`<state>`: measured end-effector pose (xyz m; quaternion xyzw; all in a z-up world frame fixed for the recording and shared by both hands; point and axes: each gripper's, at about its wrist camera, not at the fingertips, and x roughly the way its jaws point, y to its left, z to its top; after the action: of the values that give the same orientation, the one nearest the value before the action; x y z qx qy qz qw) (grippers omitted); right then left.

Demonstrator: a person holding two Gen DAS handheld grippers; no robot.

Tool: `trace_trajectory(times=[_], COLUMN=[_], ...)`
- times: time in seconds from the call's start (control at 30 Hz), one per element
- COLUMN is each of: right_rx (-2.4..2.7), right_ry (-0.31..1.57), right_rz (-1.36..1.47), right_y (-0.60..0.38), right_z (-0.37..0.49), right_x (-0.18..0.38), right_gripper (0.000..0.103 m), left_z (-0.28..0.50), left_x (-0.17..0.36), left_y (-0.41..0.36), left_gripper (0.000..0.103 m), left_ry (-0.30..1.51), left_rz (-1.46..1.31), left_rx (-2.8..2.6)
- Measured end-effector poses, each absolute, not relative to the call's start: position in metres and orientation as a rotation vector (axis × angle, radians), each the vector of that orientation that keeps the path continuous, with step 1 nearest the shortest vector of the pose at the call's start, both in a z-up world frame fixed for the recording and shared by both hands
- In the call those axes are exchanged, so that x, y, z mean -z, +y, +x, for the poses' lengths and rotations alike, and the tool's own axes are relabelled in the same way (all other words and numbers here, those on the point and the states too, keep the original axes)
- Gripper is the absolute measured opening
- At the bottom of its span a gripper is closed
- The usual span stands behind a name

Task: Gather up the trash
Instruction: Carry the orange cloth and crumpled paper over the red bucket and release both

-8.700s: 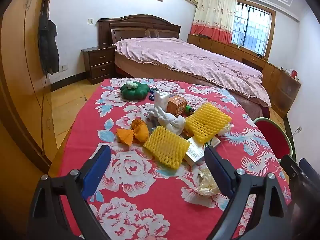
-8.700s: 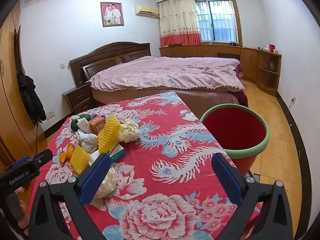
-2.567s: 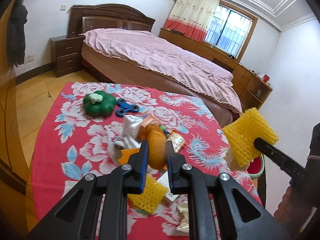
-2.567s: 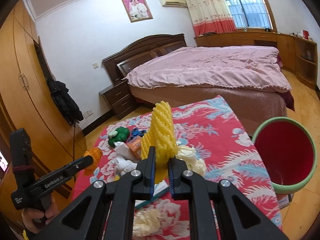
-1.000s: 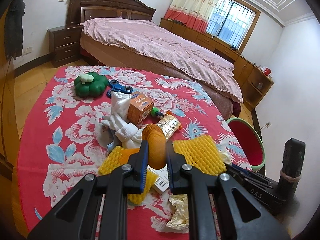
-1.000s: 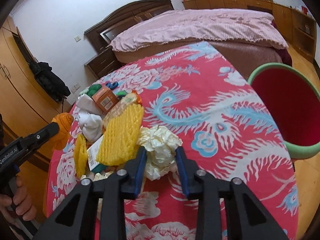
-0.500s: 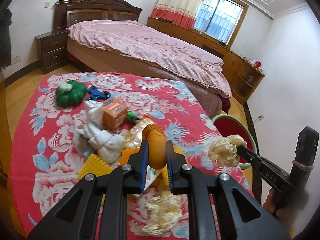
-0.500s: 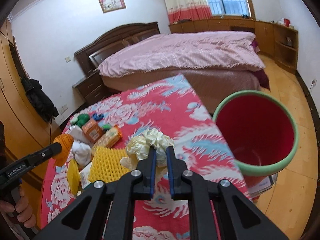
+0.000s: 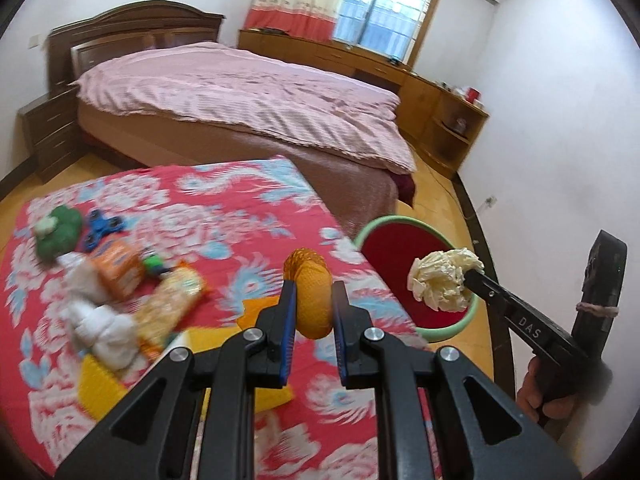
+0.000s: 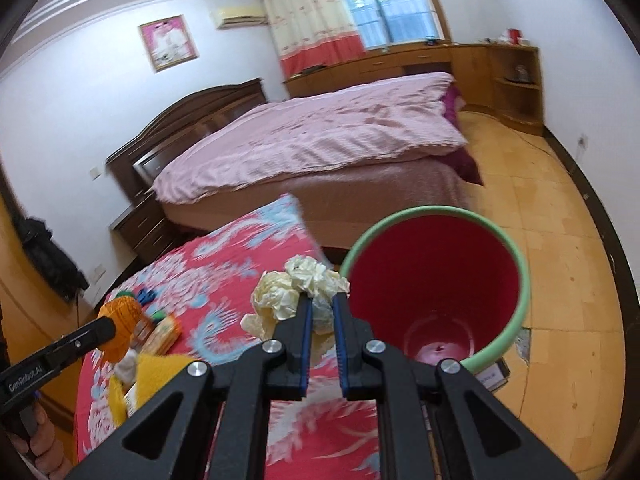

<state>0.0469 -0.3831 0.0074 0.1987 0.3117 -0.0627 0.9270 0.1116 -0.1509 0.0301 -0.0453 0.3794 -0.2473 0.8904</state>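
My left gripper point(image 9: 313, 293) is shut on an orange net wrapper point(image 9: 312, 296), held above the red floral tablecloth point(image 9: 224, 216). In the right wrist view that wrapper point(image 10: 120, 320) shows at the tip of the left gripper, far left. My right gripper point(image 10: 320, 305) is shut on a crumpled cream paper wad point(image 10: 296, 288), just left of the red bin with a green rim point(image 10: 436, 292). From the left wrist view the paper wad point(image 9: 444, 276) hangs over the bin point(image 9: 396, 248), which stands on the floor at the table's right edge.
On the tablecloth lie yellow foam nets point(image 9: 104, 380), a white cloth point(image 9: 100, 320), an orange box point(image 9: 116, 268), a snack packet point(image 9: 172, 296), a green toy point(image 9: 56, 232) and a blue spinner point(image 9: 100, 228). A bed point(image 9: 240, 100) stands behind; a hand point(image 9: 548, 392) grips the right tool.
Both grippers have swung right toward the bin with their loads. The paper wad went from lying on the table between open fingers to being lifted and carried beside the bin's mouth.
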Motion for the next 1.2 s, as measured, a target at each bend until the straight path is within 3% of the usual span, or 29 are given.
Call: trace_trajectory(times=[0.6,0.87,0.93,1.0,1.07,1.2], right_rx=[0.328,0.341,0.341,0.339,0.335,0.332], right_ry=[0.677,0.658,0.651,0.644,0.639,0.633], right_rz=[0.501,0.547,0.559,0.572,0.58,0.588], right_y=[-0.472,-0.49,-0.494,-0.496,-0.497,-0.498], right_z=[0.046,0.041,0.038,0.035,0.033,0.031], right_x=[0.039,0.046,0.046,0.046,0.045,0.044], right_gripper=[0.016,0.031,0.036,0.042,0.044,0.049], left_z=[0.149,0.156,0.156,0.155,0.155,0.156], left_x=[0.008,0.023,0.025,0.026,0.026,0.026], left_y=[-0.281,-0.307,-0.311,-0.312,-0.313,-0.312], left_gripper=[0.016,0.017,0.024,0.04,0.045,0.045], left_ry=[0.874,0.907,0.914,0.914,0.907,0.912], left_rz=[0.016,0.036,0.033,0.029,0.028,0.029], left_rx=[0.704,0.734,0.747,0.75,0.741,0.722])
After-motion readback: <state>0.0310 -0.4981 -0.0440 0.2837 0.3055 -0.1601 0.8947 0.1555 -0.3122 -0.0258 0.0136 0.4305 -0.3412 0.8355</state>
